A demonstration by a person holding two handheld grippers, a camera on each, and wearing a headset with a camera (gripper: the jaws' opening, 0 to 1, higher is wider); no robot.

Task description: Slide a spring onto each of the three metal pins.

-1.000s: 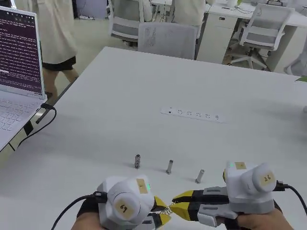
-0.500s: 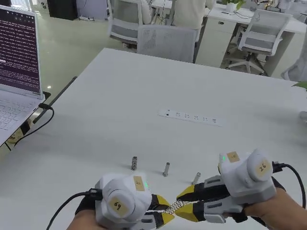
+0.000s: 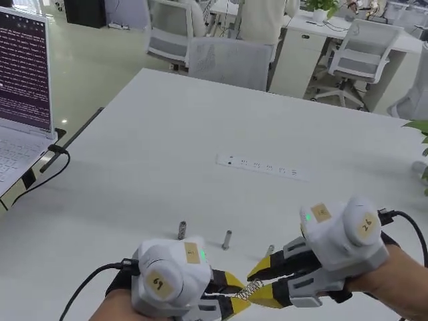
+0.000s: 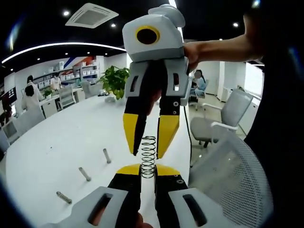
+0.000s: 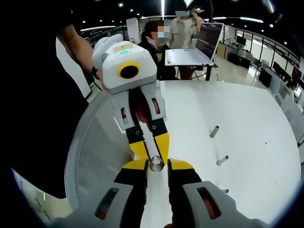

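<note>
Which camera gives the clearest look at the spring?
The left gripper view: the spring stands side-on, coils distinct. The right gripper view sees it end-on, as a ring; the head view shows it small between yellow jaws.

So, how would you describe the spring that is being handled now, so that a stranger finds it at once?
On the white table, look at the near edge, where the left gripper and the right gripper meet tip to tip. The spring is the small wire coil bridging their yellow tips, off the table; the three metal pins just beyond rest on it.
</note>
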